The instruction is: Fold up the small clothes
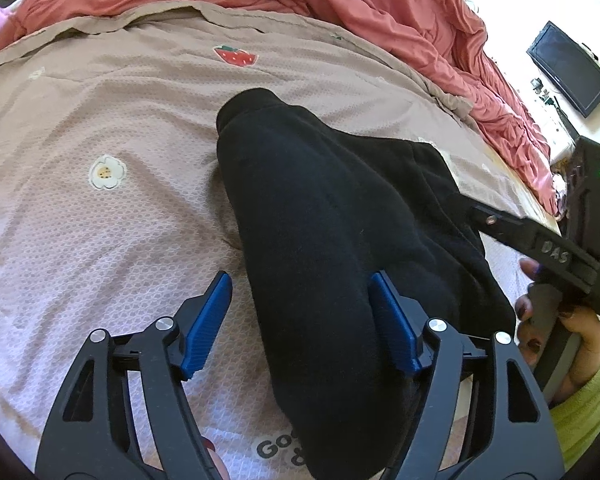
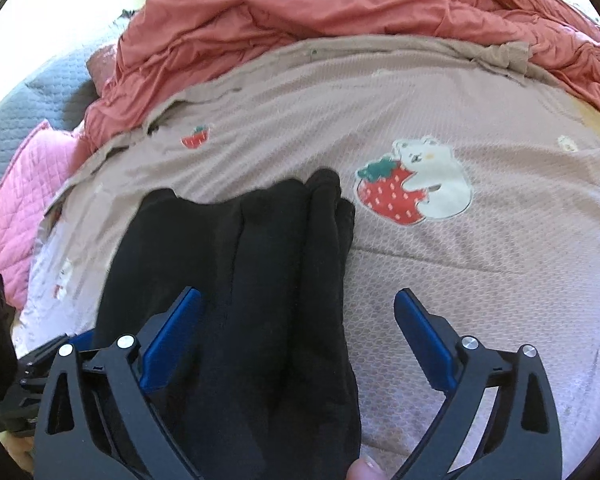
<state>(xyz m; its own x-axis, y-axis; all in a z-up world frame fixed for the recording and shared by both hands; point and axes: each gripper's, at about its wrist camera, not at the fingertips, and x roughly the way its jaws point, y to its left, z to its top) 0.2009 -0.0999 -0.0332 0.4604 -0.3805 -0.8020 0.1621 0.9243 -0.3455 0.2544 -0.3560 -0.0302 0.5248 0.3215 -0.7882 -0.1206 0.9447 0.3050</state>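
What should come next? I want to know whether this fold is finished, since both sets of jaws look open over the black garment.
Probably lift both grippers clear and check the fold. The left gripper and right gripper stand open, pads not pressing the black garment, which lies doubled into a long bundle on the printed blanket. Its far end bulges, so a light press to flatten it may follow.

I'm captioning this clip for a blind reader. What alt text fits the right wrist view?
A folded black garment lies on a pinkish bedspread printed with strawberries and a bear, between the wide-open blue-padded fingers of the right gripper, which grip nothing. A rumpled red blanket fills the background.
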